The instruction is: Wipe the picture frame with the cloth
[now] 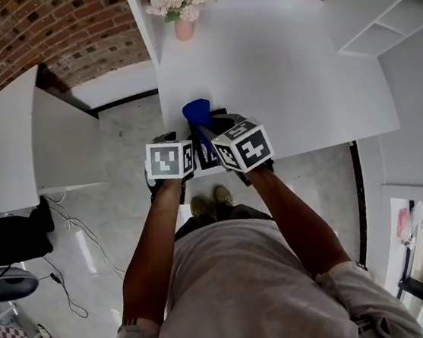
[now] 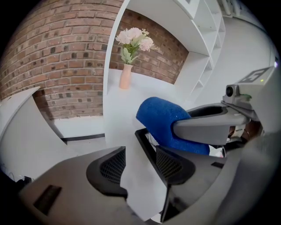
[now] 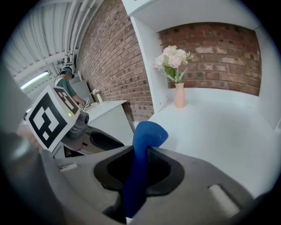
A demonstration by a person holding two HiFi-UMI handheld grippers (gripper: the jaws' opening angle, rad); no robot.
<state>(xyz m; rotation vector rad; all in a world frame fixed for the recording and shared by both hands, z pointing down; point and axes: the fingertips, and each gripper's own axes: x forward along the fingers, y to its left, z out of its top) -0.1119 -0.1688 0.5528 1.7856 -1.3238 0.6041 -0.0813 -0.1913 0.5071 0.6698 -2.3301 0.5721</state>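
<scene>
Pinching cloth (image 3: 147, 134): right gripper (image 3: 139, 169). Left gripper (image 2: 138, 165) spread, empty, beside picture frame (image 2: 145, 149). Risk: ungripped frame could skid off surface (image 2: 118, 110) edge under wiping pressure.

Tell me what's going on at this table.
A person holds a gripper in each hand over the near edge of a white table. The right gripper is shut on a blue cloth. The left gripper is open, its jaws apart beside the black picture frame, not gripping it. Whether the cloth touches the frame, I cannot tell.
</scene>
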